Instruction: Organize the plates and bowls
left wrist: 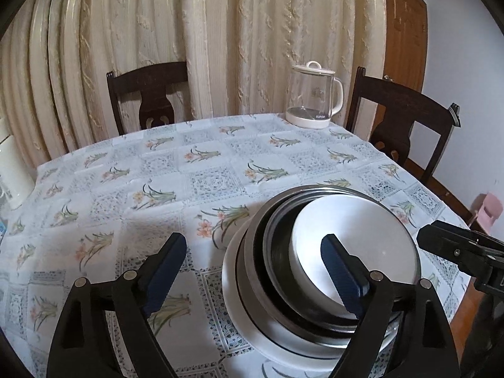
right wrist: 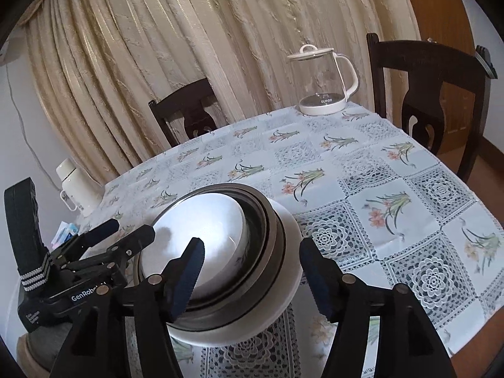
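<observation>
Crockery sits nested near the table's front edge, well apart from the glass kettle (left wrist: 313, 94) at the far side — a white bowl (left wrist: 356, 245) inside steel bowls (left wrist: 267, 271) on a white plate (left wrist: 239, 302). Likely heavy, rigid, slick and chippable; best taken by the plate's rim from both sides. Left gripper (left wrist: 253, 266) and right gripper (right wrist: 252, 275) both gape wide and hold nothing — each has one pad over the stack; contact cannot be told.
</observation>
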Motion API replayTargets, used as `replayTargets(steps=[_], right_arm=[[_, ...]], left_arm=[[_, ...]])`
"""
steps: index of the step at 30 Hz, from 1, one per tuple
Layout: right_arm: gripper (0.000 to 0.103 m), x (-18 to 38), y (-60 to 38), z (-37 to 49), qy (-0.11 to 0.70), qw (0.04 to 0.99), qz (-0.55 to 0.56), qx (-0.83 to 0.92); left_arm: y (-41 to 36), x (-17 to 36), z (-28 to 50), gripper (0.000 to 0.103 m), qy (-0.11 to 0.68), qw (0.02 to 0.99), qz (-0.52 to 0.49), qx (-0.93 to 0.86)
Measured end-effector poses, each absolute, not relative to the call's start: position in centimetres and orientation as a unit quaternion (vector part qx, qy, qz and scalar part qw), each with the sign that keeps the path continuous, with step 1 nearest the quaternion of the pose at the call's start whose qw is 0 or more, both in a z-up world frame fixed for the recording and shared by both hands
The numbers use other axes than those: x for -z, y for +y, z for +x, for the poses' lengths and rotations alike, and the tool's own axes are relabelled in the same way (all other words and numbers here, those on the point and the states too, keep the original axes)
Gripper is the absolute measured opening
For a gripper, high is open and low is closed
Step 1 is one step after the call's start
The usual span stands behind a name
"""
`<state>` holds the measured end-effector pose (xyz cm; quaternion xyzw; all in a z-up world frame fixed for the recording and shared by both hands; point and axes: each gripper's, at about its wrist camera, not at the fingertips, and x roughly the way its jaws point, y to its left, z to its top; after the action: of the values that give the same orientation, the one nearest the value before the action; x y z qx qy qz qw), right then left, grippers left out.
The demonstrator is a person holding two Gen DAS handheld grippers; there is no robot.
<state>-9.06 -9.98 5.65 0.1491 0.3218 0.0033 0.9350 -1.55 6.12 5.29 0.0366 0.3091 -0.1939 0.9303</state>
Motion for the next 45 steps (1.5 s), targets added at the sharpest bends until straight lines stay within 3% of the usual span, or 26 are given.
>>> replayTargets(steps=[7, 12, 15, 29, 45], right_arm=[[0.074, -5.5, -9.6, -10.2, 0.317, 0.938, 0.14, -0.004], [0.095, -5.2, -8.7, -10.9, 0.311, 0.944, 0.113, -0.002], [0.102, -4.9, -7.9, -11.4, 0.308, 0.948, 0.083, 0.009], [0.103, -4.8, -4.8, -13.2, 0.282, 0.959, -0.01, 0.013], [0.103, -2.6, -3.5, -13.3, 0.338, 0.941, -0.003, -0.015]], left_arm=[[6.3, -5.6, -3.0, 0.09, 0.298, 0.935, 0.047, 0.188], [6.7, -5.5, -4.1, 0.097, 0.296, 0.936, 0.057, 0.182], [6.8, -5.2, -5.0, 0.099, 0.295, 0.937, 0.074, 0.172], [8.6, -3.9, -8.3, 0.103, 0.27, 0.947, 0.114, 0.134], [9.9, -1.5, -9.4, 0.103, 0.3, 0.936, 0.123, 0.134]])
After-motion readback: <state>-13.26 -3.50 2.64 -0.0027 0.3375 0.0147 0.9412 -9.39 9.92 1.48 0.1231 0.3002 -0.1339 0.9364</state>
